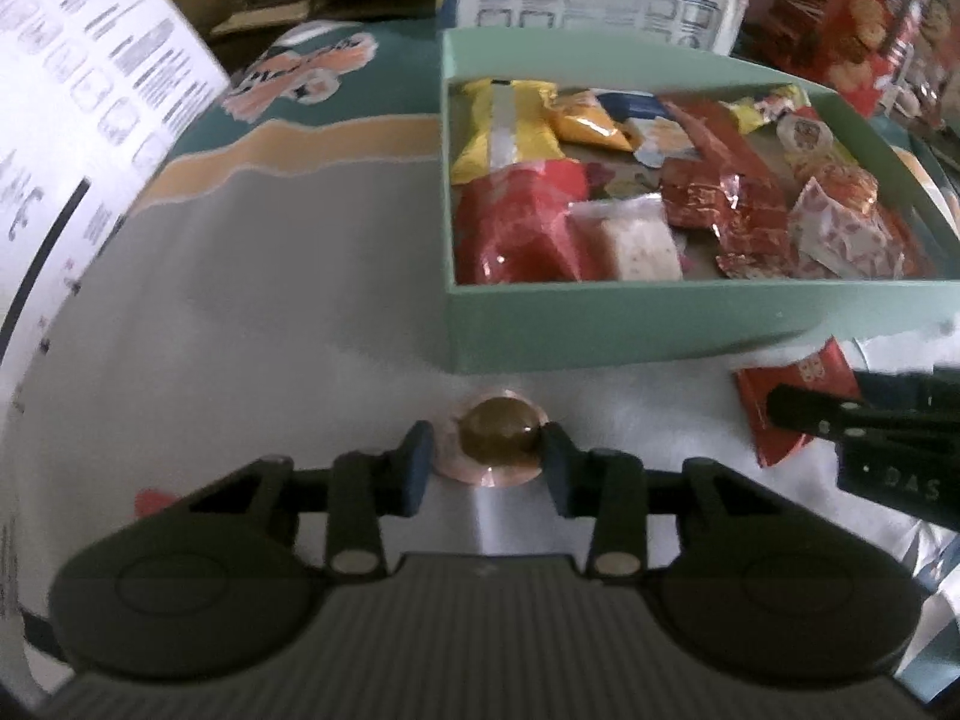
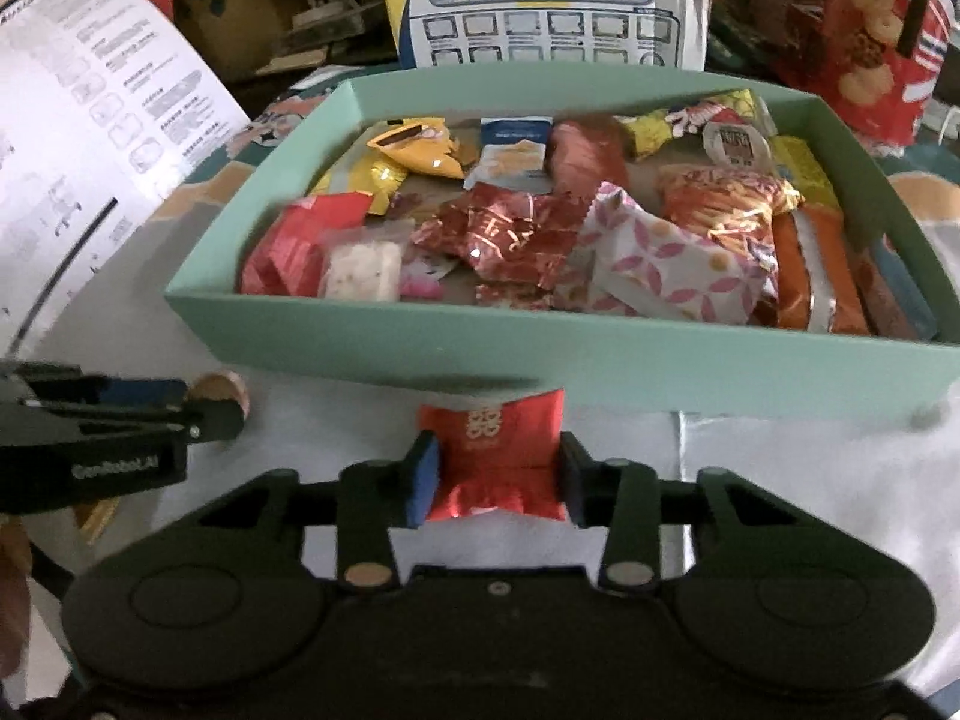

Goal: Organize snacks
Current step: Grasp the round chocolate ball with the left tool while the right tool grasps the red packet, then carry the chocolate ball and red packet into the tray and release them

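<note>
Left claw (image 1: 487,450) sat nearest the lens, pads closed around a round brown sweet in a clear wrapper (image 1: 501,429). The sweet lay on the pale surface (image 1: 270,300), just in front of the green box (image 1: 660,312). One pad touched the sweet's side; the other looked against the wrapper edge, contact there hard to confirm. Not lifted yet, as far as could be seen.

Right claw (image 2: 495,480) was clamped on a small red packet (image 2: 492,444), both pads pressing its sides. Packet was at the surface, just short of the box's near wall (image 2: 540,360).

Box already held plenty: yellow bags (image 1: 510,126), red foil packs (image 2: 510,234), a pink-patterned pouch (image 2: 660,264), orange sticks (image 2: 804,276) along one side. All loosely piled, not sorted.

Judgement: task well along. Most snacks were in the box, and these two pieces looked like the last loose ones in view. Left to do: lift both, clear the wall, drop inside. A biscuit box (image 2: 864,30) and printed sheet (image 2: 90,90) sat around, probably not part of it.
</note>
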Available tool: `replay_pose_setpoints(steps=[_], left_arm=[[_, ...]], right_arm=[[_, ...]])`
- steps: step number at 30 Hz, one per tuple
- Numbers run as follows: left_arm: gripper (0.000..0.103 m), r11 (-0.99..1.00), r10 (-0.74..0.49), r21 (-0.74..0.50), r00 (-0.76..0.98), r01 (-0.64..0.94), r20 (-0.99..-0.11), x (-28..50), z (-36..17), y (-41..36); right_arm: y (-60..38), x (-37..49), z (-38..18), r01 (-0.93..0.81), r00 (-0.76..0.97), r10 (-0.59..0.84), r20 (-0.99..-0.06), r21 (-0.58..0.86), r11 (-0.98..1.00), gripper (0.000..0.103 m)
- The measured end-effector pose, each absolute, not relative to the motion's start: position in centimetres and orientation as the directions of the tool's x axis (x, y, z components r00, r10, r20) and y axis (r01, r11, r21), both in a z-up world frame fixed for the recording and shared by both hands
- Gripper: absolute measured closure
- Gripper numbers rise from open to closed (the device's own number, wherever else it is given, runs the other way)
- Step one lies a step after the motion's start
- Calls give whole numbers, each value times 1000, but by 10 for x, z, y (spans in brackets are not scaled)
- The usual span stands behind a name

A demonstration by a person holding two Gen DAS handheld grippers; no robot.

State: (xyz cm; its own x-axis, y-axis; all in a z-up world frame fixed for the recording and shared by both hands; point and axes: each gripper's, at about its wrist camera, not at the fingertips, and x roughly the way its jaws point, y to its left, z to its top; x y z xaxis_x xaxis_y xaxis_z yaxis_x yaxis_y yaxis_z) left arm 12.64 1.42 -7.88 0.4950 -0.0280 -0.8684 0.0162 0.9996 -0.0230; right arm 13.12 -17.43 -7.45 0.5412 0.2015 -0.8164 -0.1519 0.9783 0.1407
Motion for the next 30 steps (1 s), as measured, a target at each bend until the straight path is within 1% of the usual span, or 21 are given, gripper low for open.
replay_pose_setpoints(steps=[4,6,13,20,26,28,29,30], left_arm=[[66,997,-59,-71,477,-8,-877,123,-76,21],[66,995,-81,-97,472,-8,-878,120,-74,22],[65,994,-104,-110,485,18,-868,108,-59,17],[65,989,-139,-142,494,31,-858,101,-45,10],[65,984,-177,-165,533,71,-827,101,-21,1],[65,982,-187,-168,548,84,-815,107,-13,-3],[65,981,-193,-172,554,91,-810,112,-9,-6],[65,980,-198,-173,559,97,-805,117,-6,-8]], right_arm=[[-186,126,-68,-130,543,215,-812,171,977,70],[-190,123,-64,-128,549,222,-806,182,975,74],[-199,110,-50,-134,575,245,-780,206,969,84],[-208,96,-33,-126,594,269,-758,242,962,85],[-226,95,-9,-92,642,265,-719,271,958,86],[-232,99,1,-88,659,266,-704,280,956,97],[-236,102,6,-83,667,266,-696,286,955,99],[-239,105,10,-78,677,262,-688,287,955,99]])
